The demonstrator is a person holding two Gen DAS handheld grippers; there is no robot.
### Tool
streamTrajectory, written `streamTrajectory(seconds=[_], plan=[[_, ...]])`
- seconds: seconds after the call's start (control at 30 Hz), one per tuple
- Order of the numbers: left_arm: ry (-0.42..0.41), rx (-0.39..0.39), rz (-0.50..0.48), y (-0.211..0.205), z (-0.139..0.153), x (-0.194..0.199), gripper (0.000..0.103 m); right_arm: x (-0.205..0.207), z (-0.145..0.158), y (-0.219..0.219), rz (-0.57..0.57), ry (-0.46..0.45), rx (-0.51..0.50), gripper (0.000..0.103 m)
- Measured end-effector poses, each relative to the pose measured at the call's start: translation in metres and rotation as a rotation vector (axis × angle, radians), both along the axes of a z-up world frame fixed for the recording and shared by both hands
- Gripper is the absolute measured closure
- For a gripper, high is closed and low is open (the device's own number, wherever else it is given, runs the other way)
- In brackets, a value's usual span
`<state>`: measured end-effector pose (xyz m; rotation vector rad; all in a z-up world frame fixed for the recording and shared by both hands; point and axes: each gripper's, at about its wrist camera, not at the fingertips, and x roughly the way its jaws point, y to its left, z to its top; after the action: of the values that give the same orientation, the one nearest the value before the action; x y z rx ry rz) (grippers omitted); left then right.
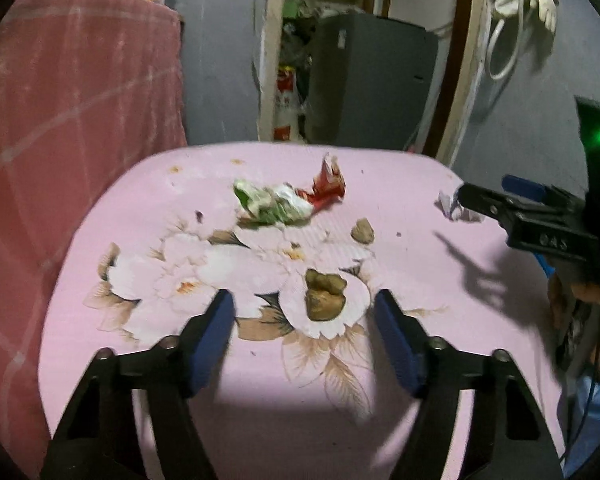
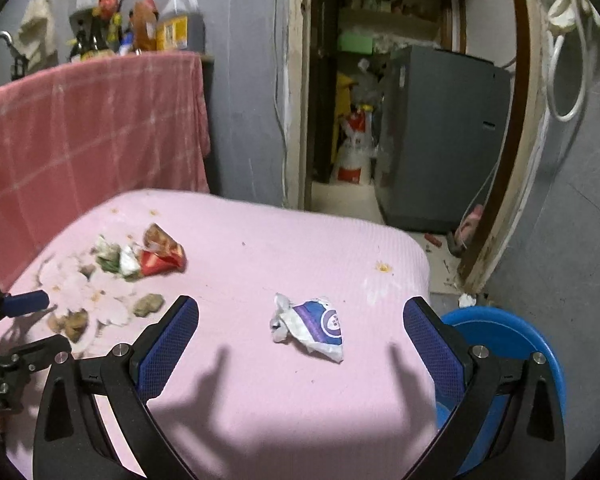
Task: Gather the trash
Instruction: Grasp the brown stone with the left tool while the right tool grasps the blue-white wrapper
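Several scraps of trash lie on a pink, flower-printed table top: a green-and-white wrapper touching a red wrapper near the far edge, a small brown lump beside them, and a larger brown lump nearer the camera. A pink checked cloth hangs just beyond the table on the left, and a dark grey cabinet stands in the doorway behind.

Only the right wrist view shows the crumpled white-and-purple wrapper whole, and a blue tub below the table's right edge; in the left wrist view that wrapper is mostly hidden behind the other tool's finger.

Left gripper: jaws apart, nothing gripped, the larger brown lump lying between the tips, untouched as far as can be seen. Right gripper: jaws spread wide and empty, the white-and-purple wrapper lying between the tips, clear of both pads.
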<state>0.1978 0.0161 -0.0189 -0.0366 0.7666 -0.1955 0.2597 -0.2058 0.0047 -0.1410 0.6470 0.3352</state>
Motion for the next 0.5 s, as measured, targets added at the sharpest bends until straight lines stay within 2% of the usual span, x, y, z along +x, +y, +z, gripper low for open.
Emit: streamTrajectory(seconds=[0.13, 0.23, 0.3, 0.33, 0.4, 0.5], plan=[[0.033, -0.008, -0.003, 0.001, -0.004, 0.007, 0.065, 0.014, -0.009, 0.003, 0.004, 0.07, -0.018, 0.001], [0.04, -0.024, -0.012, 0.002, -0.003, 0.009, 0.074, 0.021, -0.011, 0.005, 0.004, 0.088, -0.036, 0.002], [0.045, -0.024, -0.014, 0.0, -0.004, 0.011, 0.076, 0.025, -0.012, 0.006, 0.009, 0.099, -0.042, 0.011], [0.047, -0.027, -0.015, -0.001, -0.004, 0.013, 0.08, 0.027, -0.013, 0.006, 0.015, 0.108, -0.043, 0.019], [0.053, -0.031, -0.019, -0.001, -0.004, 0.015, 0.085, 0.03, -0.017, 0.006, 0.028, 0.128, -0.045, 0.025], [0.052, -0.023, -0.017, -0.003, -0.004, 0.016, 0.085, 0.031, -0.02, 0.01, 0.05, 0.148, -0.058, 0.037]])
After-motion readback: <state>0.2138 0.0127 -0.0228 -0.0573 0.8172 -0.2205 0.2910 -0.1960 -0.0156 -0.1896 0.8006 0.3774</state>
